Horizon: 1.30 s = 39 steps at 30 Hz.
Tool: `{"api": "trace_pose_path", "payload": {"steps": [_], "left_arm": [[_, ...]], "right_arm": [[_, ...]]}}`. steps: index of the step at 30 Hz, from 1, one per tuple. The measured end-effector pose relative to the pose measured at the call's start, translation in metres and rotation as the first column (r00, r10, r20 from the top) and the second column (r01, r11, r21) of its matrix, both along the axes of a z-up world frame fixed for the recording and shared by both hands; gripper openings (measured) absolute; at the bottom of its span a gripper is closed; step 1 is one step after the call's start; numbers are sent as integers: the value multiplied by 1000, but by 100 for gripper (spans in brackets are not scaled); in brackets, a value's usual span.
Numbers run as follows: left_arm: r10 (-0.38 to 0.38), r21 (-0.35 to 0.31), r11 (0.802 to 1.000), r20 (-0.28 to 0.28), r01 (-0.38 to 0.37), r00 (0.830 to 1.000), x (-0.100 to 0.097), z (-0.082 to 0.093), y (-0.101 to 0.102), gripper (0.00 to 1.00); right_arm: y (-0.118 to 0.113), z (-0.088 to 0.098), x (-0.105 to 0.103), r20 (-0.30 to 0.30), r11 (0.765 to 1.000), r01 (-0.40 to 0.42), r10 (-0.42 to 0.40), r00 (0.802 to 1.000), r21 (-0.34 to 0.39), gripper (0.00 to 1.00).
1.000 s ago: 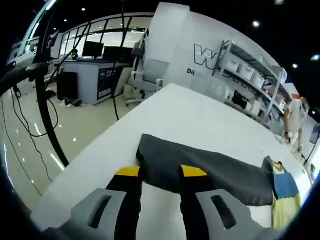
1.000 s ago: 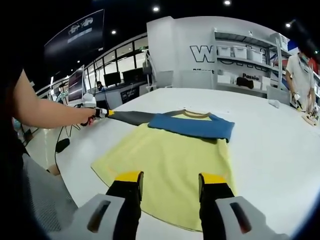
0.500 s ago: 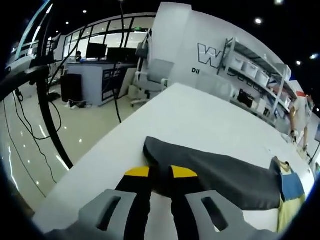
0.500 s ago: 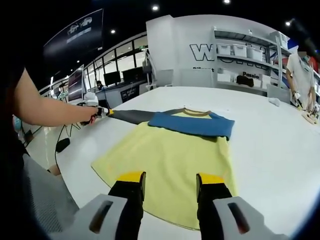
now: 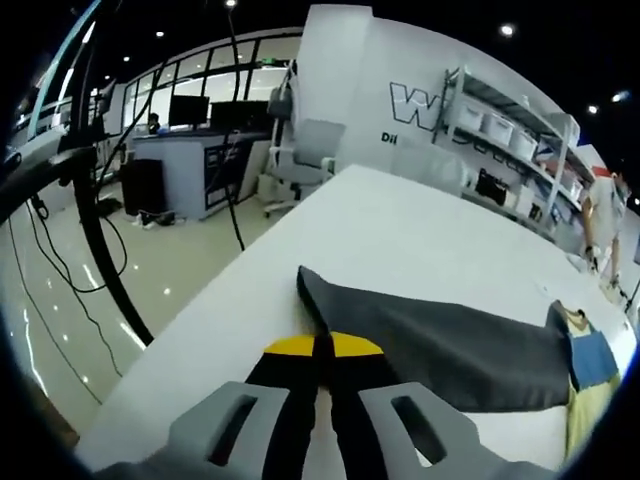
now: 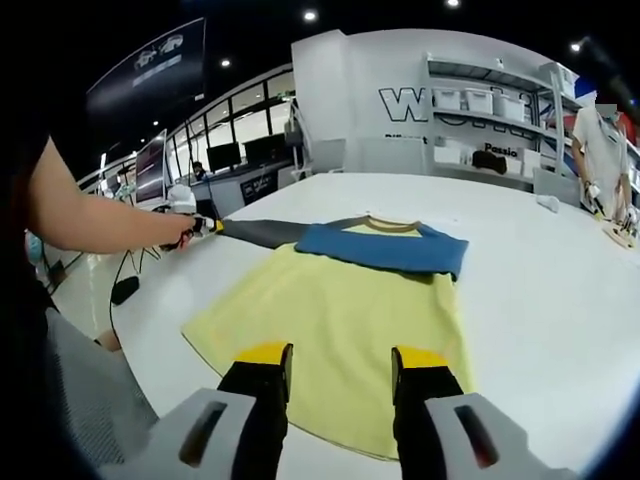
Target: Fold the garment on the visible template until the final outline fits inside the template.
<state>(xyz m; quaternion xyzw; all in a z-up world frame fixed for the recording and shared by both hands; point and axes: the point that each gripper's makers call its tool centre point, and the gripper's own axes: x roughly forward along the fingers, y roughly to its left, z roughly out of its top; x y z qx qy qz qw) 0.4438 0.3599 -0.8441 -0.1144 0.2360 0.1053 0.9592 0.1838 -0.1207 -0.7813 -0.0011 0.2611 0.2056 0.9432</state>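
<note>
— What's the room like?
— A bright hall with dark glass walls, ceiling spots, shelving (image 6: pixel 500 105) with white bins along the far wall, and a wide white worktop (image 6: pixel 540 290) in the middle.

— And the garment?
— A pale yellow shirt (image 6: pixel 340 320) lies flat on the worktop just ahead of the right tongs (image 6: pixel 335 372). A blue panel (image 6: pixel 385 250) lies across its chest, below the collar. Its dark grey sleeve (image 5: pixel 440 345) stretches straight out towards the worktop's edge.

— What are the left tongs doing?
— The left tongs (image 5: pixel 322 352) have their yellow-tipped jaws pressed together over the sleeve's cuff end, pinching the cloth. In the right gripper view the same tongs (image 6: pixel 205 227) sit at the far end of the sleeve, up and to the left of the right jaws, held by a bare arm (image 6: pixel 95 225).

— And the right ones?
— Their jaws stand apart, holding nothing, at the shirt's near hem. I cannot tell whether the tips touch the cloth.

— Anything further out?
— Beyond the left tongs: a grey office chair (image 5: pixel 300 150), a desk with dark monitors (image 5: pixel 215 115) and cables trailing over a glossy floor (image 5: pixel 90 300). To the far right of the right tongs a person in a white top (image 6: pixel 603 150) stands by the shelving.
</note>
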Motion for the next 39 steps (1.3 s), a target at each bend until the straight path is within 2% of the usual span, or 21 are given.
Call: {"api": "trace_pose_path", "payload": {"steps": [13, 26, 34, 39], "left_arm": [[-46, 41, 998, 43, 44, 998, -4, 36, -15, 0], [-138, 110, 986, 105, 127, 985, 4, 87, -46, 0], [-187, 121, 978, 139, 171, 972, 6, 111, -74, 0], [-222, 130, 970, 152, 203, 963, 8, 123, -98, 0]], "right_arm": [[3, 11, 1, 38, 1000, -8, 7, 999, 18, 39], [5, 26, 3, 90, 999, -13, 9, 996, 45, 39], [7, 30, 2, 102, 999, -23, 18, 995, 46, 39], [6, 32, 1, 109, 999, -23, 18, 994, 47, 39]]}}
